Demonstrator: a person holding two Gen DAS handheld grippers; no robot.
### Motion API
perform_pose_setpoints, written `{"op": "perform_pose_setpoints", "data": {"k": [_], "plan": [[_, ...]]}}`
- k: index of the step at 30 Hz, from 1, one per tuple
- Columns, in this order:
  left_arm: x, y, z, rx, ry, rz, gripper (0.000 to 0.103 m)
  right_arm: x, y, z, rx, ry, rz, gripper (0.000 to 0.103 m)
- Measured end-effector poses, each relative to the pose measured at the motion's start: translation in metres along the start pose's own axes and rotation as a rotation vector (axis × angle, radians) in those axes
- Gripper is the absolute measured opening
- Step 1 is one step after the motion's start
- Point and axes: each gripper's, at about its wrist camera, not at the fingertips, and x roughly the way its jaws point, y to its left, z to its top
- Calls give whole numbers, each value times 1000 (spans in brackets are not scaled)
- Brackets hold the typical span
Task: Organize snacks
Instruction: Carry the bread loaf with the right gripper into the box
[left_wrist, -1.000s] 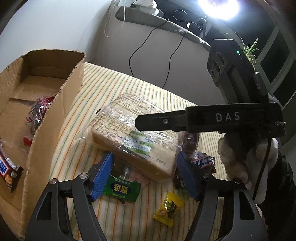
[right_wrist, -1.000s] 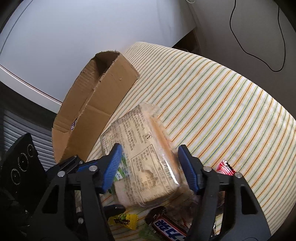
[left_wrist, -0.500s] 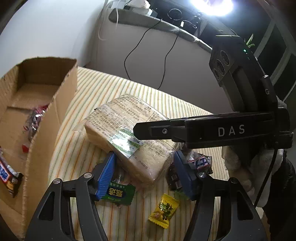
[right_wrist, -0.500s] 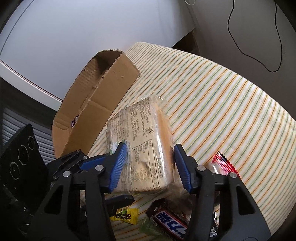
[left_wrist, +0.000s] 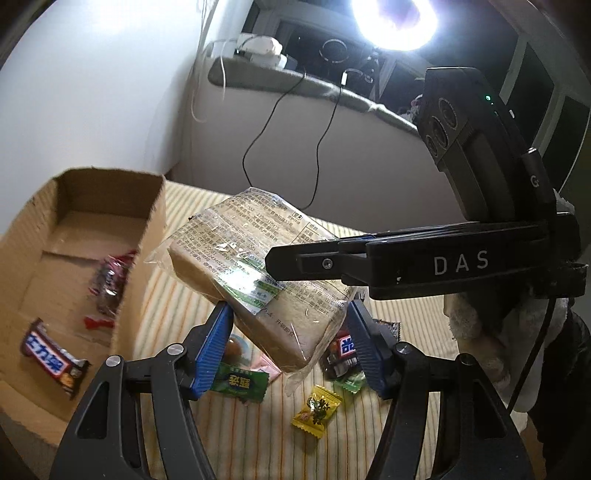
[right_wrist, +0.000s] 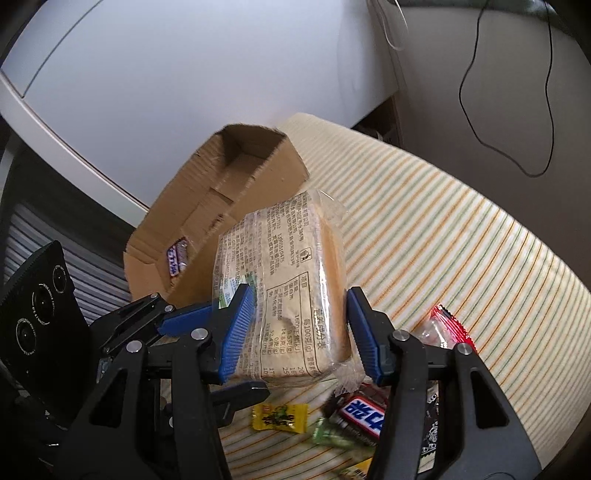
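Both the left claw (left_wrist: 288, 341) and right claw (right_wrist: 299, 328) clamped the bread pack (left_wrist: 255, 273), lifted toward the box (left_wrist: 74, 258) at nine o'clock. A few snacks were boxed; several candies (left_wrist: 316, 410) remained.

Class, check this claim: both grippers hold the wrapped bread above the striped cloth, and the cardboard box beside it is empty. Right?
Not quite. The cardboard box is not empty: the left wrist view shows a chocolate bar and a red-wrapped snack inside. The rest stands.

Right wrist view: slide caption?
Both tongs clamp the bagged bread above scattered snacks, cardboard box behind.
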Motion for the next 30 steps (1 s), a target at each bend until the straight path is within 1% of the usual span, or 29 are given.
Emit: {"op": "perform_pose_setpoints", "data": {"k": [7,13,15,23,30], "plan": [[-31,15,4,3,-60,19,62,-7,37,14,-47,-31,-10,55],[-52,37,2,-14,-92,50,62,4,67,30,-81,-35,0,55],[-60,48,2,-24,-101,62,62,11,77,36,-91,-31,7,55],[-68,89,6,-70,-112,107,62,45,107,59,-118,-8,42,55],[-64,121,8,-107,-97,142,62,78,118,74,-124,24,71,55]]}}
